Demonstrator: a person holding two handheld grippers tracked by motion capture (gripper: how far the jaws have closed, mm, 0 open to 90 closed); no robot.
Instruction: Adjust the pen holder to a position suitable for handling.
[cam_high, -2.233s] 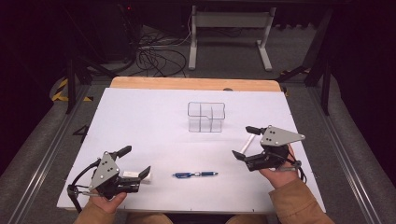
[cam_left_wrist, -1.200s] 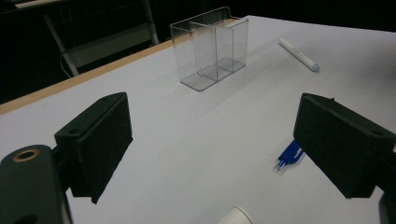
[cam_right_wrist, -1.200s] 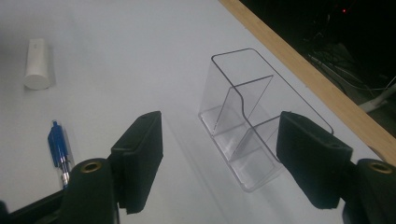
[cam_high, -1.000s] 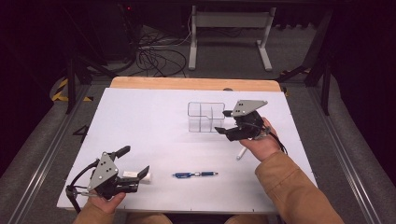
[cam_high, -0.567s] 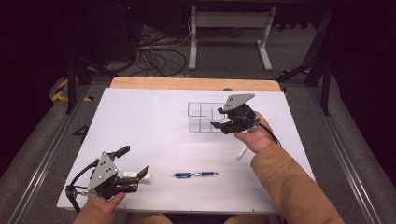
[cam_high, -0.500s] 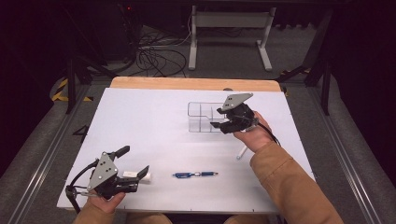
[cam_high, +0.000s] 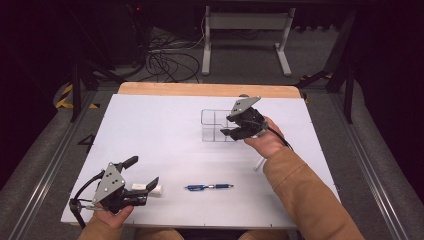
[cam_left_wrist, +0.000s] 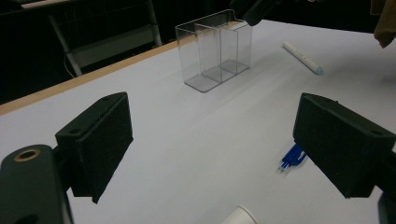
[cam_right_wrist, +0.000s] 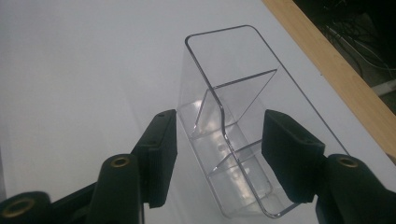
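Clear organizer (cam_right_wrist: 233, 130), a see-through plastic box split into compartments, stands upright on the white counter (cam_high: 165, 130) with its near end between my right jaws. My right gripper (cam_right_wrist: 217, 154) straddles it: one pad sits just off the box's outer wall on one side, the other pad just off the opposite wall, and I see a thin gap at each, so the pads are not pressing yet. Those jaws have just been closing, with the organizer between them. From the high view my right gripper (cam_high: 239, 127) sits at the box's right end, the grey plate tilted above it.

My left gripper (cam_left_wrist: 210, 140) rests low on the counter with its jaws spread wide and nothing between them. Ahead of them, well apart, stands the organizer (cam_left_wrist: 215, 49). Just beside the one jaw lies a blue pen (cam_left_wrist: 292, 156), and a white marker (cam_left_wrist: 303, 58) lies farther off beyond that jaw. A white cylinder end (cam_left_wrist: 238, 215) peeks up close below the jaws; I cannot tell whether it touches them.
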